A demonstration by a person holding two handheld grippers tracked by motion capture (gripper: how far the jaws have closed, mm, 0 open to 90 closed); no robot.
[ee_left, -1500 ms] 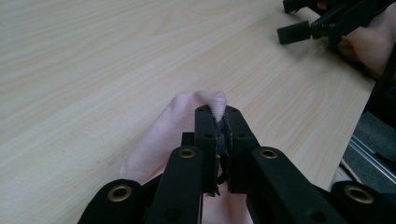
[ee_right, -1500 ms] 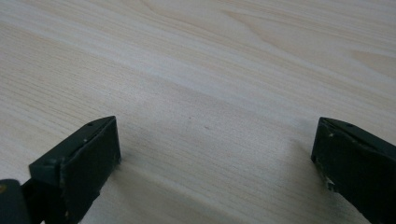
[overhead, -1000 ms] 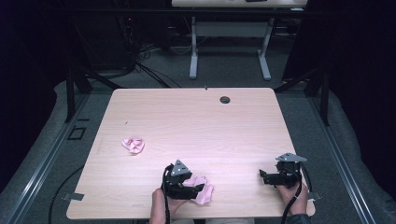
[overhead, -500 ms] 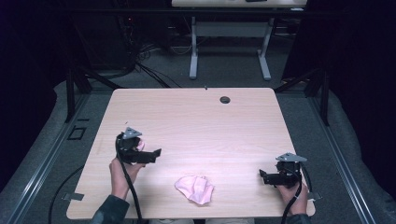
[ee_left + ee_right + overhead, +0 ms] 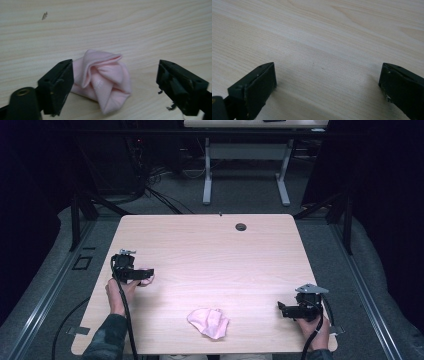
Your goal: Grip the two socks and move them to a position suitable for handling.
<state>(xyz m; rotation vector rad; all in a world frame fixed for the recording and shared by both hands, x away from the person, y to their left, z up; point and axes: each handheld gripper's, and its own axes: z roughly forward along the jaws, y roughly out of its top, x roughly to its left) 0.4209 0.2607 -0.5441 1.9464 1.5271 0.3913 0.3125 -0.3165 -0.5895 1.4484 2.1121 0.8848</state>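
The pale wooden worktop spans the middle of the high view, with a dark round grommet near its far edge. Behind it, on the grey floor, stands a second desk on white legs.

The larger pink cloth lies crumpled near the front edge, roughly midway between the 2 hands and well apart from both.

The left claw sits over the worktop's left side, held by a hand in a dark patterned sleeve, its black cable trailing back toward the front edge. Its jaws stand wide apart around the small pink cloth, a folded bundle resting on the wood. In the left gripper view the left jaw is just beside the bundle, perhaps touching its edge, while the right jaw is clear of it.

The right claw rests near the front right corner, a grey 3-cornered plate on top. In the right gripper view its jaws are spread wide over bare wood, gripping nothing.
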